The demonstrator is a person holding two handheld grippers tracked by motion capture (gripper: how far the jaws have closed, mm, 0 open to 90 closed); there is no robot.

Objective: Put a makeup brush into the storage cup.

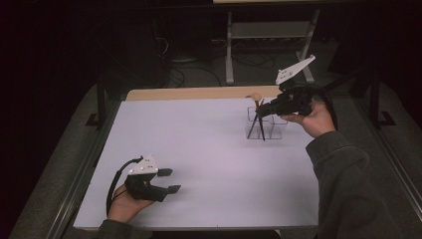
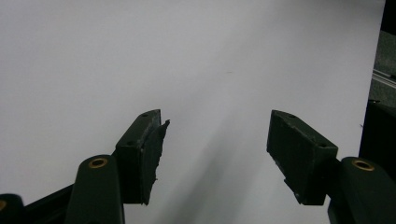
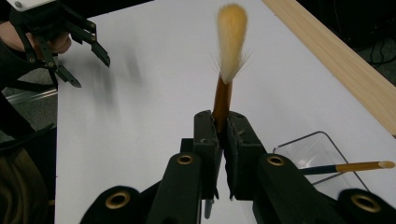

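My right gripper (image 3: 223, 123) is shut on the orange-brown handle of a brush (image 3: 231, 42), whose tan bristles stick out past the jaws. In the high view this gripper (image 1: 259, 112) hangs at the back right of the table, with the brush (image 1: 256, 96) over a clear plastic holder (image 1: 272, 130). A second brush (image 3: 359, 166) lies slanted in that holder (image 3: 308, 149). My left gripper (image 1: 175, 180) rests near the front left, open, with nothing between its jaws. In its own view the left gripper (image 2: 217, 135) faces bare white tabletop.
The white table top (image 1: 199, 149) has a wooden strip (image 1: 199, 93) along its far edge. Beyond it stand a grey metal stand (image 1: 268, 45) and cables on a dark floor. The left gripper (image 3: 89, 72) appears far off in the right gripper view.
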